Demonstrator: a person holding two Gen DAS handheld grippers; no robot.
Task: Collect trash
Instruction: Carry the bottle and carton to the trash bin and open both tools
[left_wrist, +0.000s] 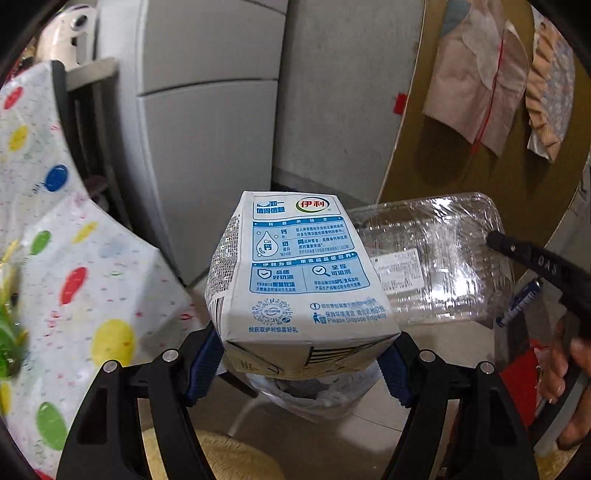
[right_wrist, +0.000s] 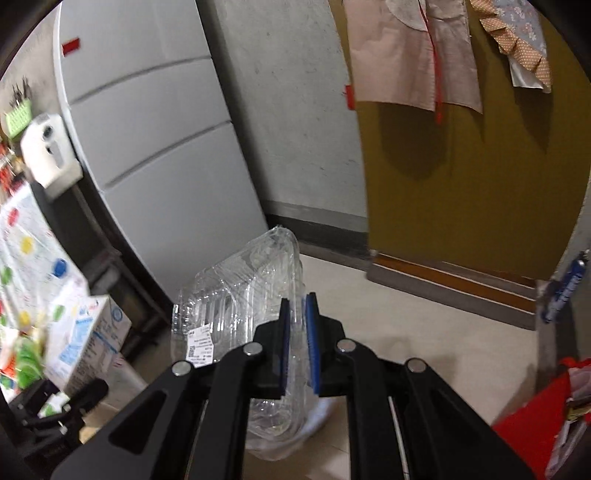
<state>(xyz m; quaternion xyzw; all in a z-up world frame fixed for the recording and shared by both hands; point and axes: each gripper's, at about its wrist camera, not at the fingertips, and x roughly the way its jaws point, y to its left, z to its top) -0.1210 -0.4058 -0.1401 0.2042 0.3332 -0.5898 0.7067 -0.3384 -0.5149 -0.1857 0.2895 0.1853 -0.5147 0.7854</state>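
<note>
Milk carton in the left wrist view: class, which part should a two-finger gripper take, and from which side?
Grip the milk carton across its narrow base, coming from below its bottom end, as the left gripper does. The flat, parallel side walls give the pads square contact, and the box keeps its shape there.

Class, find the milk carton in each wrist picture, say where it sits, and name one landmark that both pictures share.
Left wrist view: the milk carton fills the centre, clamped between the left gripper pads.
Right wrist view: the carton sits small at the lower left edge, left of the clear plastic container.
Shared landmark: the grey fridge behind.
</note>
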